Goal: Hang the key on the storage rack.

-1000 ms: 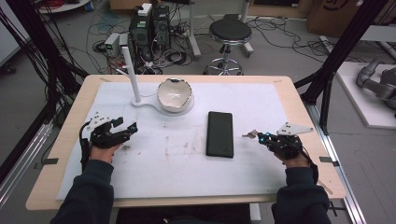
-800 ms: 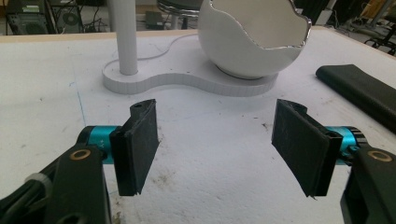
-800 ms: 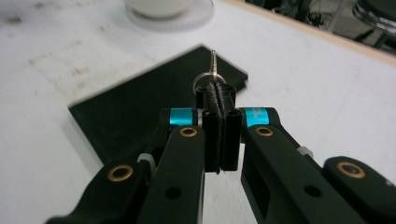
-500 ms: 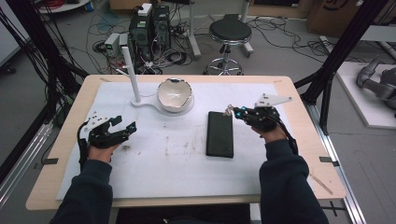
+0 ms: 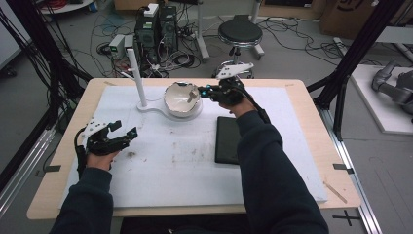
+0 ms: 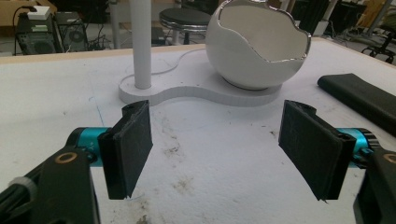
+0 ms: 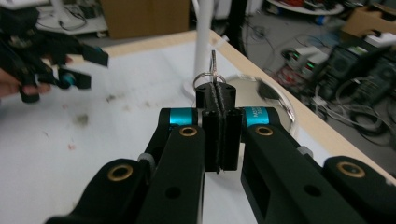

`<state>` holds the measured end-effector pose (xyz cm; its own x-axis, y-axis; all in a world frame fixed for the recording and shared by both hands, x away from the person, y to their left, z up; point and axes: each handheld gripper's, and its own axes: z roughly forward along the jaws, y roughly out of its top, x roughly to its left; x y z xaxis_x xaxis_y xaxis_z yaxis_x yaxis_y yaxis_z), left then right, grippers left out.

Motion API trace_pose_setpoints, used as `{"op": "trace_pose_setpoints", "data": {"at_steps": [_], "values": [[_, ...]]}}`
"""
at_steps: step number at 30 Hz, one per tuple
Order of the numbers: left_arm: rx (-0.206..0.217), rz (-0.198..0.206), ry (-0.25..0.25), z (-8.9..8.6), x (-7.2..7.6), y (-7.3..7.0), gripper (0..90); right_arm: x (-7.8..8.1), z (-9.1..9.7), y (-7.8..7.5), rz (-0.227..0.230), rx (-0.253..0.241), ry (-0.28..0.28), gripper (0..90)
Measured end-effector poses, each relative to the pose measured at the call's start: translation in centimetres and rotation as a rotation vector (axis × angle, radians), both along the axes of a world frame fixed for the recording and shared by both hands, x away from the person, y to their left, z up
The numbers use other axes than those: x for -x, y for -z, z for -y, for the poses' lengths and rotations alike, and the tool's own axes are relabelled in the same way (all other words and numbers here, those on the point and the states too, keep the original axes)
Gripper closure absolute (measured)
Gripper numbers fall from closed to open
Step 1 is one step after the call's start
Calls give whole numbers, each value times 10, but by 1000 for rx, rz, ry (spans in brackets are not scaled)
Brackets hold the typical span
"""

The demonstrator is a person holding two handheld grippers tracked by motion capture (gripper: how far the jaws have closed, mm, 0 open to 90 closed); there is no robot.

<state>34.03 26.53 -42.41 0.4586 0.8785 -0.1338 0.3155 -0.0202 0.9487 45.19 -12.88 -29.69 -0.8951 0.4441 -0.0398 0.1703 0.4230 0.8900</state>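
Note:
A white bowl [image 5: 182, 97] with a shiny inside and a broken-looking rim sits on a white base at the back of the table, beside a white post [image 5: 138, 78]. My right gripper [image 5: 200, 91] hangs at the bowl's right rim, shut on a small key [image 7: 213, 60] that hangs on a metal ring and sticks out past the jaw tips [image 7: 218, 93]. Below those tips the bowl [image 7: 275, 102] lies blurred. My left gripper [image 5: 127, 132] rests open near the table's left side with nothing between its jaws [image 6: 219, 154], and faces the bowl [image 6: 259, 46] and the post [image 6: 140, 44].
A flat black case [image 5: 228, 140] lies right of the table's middle, under the right forearm. A white mat [image 5: 170, 170] with dirt marks covers the table. Behind the table stand a stool [image 5: 239, 31] and computer boxes [image 5: 156, 24] among cables.
My right gripper has travelled from the table's right edge, past the black case, up to the bowl's right rim, staying shut. The left gripper has hardly moved.

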Motion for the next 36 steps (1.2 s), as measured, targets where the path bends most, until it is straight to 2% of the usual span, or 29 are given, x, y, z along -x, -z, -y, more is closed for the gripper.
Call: {"op": "trace_pose_setpoints", "data": {"at_steps": [1, 2, 3, 4, 5, 7, 8, 9, 10, 11, 12, 13, 14, 19, 23, 24, 25, 26, 28, 30, 34, 36], "values": [[3, -1, -1, 0, 0, 0, 257, 0, 0, 0, 0, 0, 0, 900], [4, -1, 0, 0, 0, 0, 257, -4, -7, -1, 3, 5, -14, 900], [0, -1, 4, -1, 0, 0, 262, -12, -25, -4, 4, 6, -39, 900], [0, -1, 4, 0, 0, 0, 262, -12, -25, -4, 4, 6, -39, 900], [0, -4, 5, -1, 0, 0, 264, -19, -38, -7, 5, 16, -52, 900], [-2, -1, 4, 0, 0, 0, 268, -23, -45, -8, 7, 17, -60, 900], [2, -3, 5, 0, 0, 1, 268, -29, -59, -12, 4, 20, -77, 900], [3, -2, 5, -1, -1, 1, 268, -29, -59, -12, 4, 20, -77, 900], [5, -6, 6, -1, -1, 1, 269, -32, -65, -14, 15, 21, -84, 900], [5, -6, 4, -1, -1, 1, 268, -37, -76, -18, 8, 23, -92, 900], [5, -6, 5, -1, -1, 1, 268, -37, -76, -18, 8, 23, -92, 900], [5, -6, 7, -2, -1, 1, 269, -42, -86, -22, 10, 20, -103, 900], [5, -6, 7, -2, -1, 1, 269, -42, -86, -22, 10, 20, -103, 900], [2, -9, 7, -2, -1, 1, 269, -55, -115, -35, 20, 11, -137, 900], [2, -15, 11, -2, -1, 1, 271, -58, -134, -43, 28, -11, -167, 900], [2, -15, 11, -2, -1, 1, 272, -58, -134, -43, 28, -11, -167, 900], [4, -16, 11, -1, -1, 2, 272, -59, -144, -45, 22, -18, -186, 900], [4, -16, 11, -1, -1, 2, 272, -59, -144, -45, 22, -18, -186, 900], [5, -18, 11, -1, -1, 2, 272, -59, -161, -46, 20, -14, -206, 900], [4, -19, 12, -1, -1, 2, 272, -60, -166, -45, 25, -8, -208, 900], [5, -20, 15, -2, -1, 2, 273, -66, -185, -36, 11, 28, -183, 900], [7, -21, 14, -2, -1, 2, 273, -68, -187, -35, 8, 34, -173, 900]]}}
